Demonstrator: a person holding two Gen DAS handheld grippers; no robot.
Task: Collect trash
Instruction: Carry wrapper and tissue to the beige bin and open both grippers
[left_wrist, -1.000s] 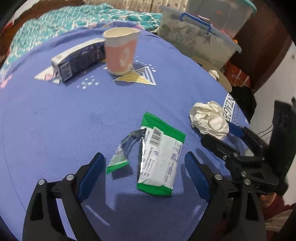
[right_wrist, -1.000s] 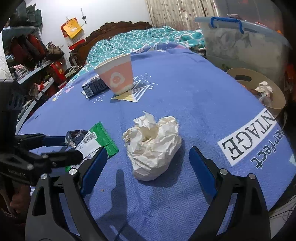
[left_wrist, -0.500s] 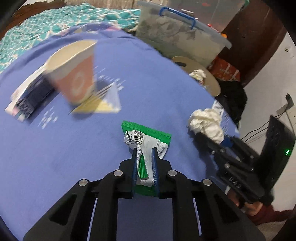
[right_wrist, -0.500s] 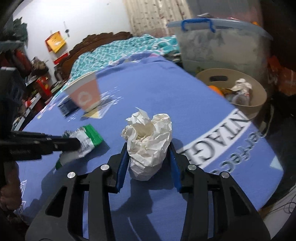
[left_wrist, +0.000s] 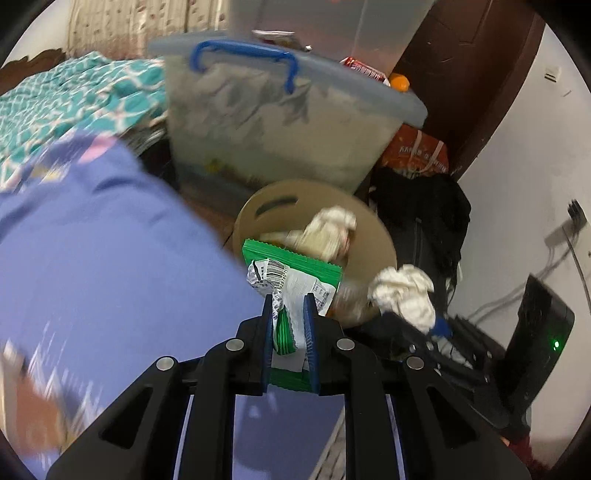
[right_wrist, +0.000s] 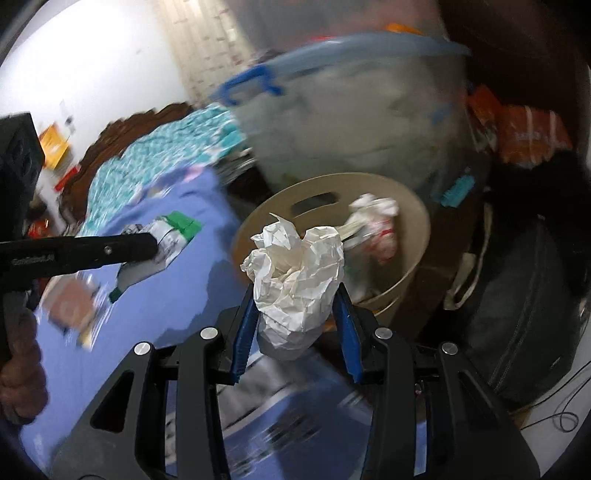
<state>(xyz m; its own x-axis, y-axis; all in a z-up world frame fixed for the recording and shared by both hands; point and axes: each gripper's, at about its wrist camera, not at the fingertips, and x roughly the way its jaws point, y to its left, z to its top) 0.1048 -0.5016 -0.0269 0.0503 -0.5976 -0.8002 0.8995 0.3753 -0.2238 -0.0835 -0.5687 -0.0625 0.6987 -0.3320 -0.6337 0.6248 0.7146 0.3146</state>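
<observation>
My left gripper (left_wrist: 288, 302) is shut on a green and white snack wrapper (left_wrist: 295, 280) and holds it in the air near the edge of the blue table (left_wrist: 110, 258), just before a tan round bin (left_wrist: 369, 225) on the floor. My right gripper (right_wrist: 297, 291) is shut on a crumpled white paper ball (right_wrist: 299, 273) and holds it in front of the same bin (right_wrist: 413, 225). The paper ball also shows in the left wrist view (left_wrist: 404, 291). The wrapper and left gripper show at left in the right wrist view (right_wrist: 166, 236). The bin holds crumpled trash (right_wrist: 373, 225).
A large clear storage box with a blue handle (left_wrist: 280, 122) stands behind the bin. A black bag (right_wrist: 524, 306) lies right of the bin. A teal bedspread (left_wrist: 66, 96) lies beyond the table. A blurred pink cup (right_wrist: 70, 302) stays on the table.
Both grippers closed on their items, lifted them off the table and swung right toward the bin. The view now faces the bin and storage box.
</observation>
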